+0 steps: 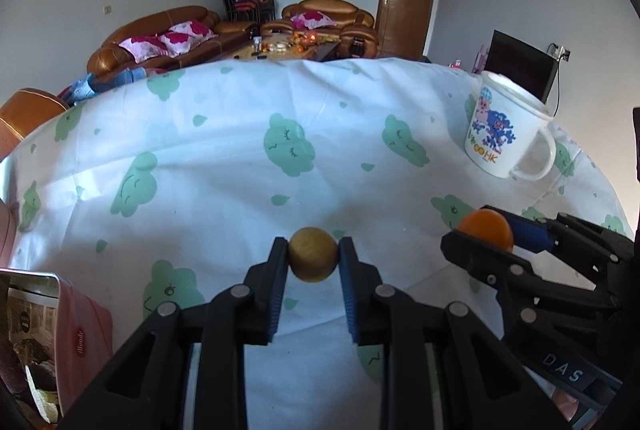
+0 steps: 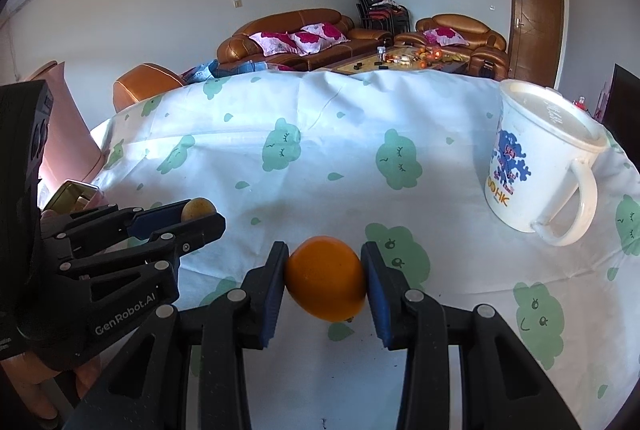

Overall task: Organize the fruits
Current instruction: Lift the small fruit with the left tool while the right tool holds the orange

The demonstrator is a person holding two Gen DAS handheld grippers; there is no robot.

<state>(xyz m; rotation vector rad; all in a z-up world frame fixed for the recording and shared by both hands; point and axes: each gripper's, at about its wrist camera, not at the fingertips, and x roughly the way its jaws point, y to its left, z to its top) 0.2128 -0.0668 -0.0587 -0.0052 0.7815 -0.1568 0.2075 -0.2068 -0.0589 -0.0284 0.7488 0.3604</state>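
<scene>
The left gripper (image 1: 313, 258) pinches a small round tan-yellow fruit (image 1: 313, 254) between its blue-padded jaws, above the white cloth with green cloud prints (image 1: 224, 165). The right gripper (image 2: 325, 280) clamps a smooth orange citrus fruit (image 2: 325, 278) between its jaws. Beyond and right of both jaws stands a lidded white plastic mug (image 2: 538, 165).

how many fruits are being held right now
2. A small yellow-brown fruit is clamped in the left gripper, and an orange is clamped in the right gripper. More fruit may lie on the far coffee table, too small to count.
</scene>
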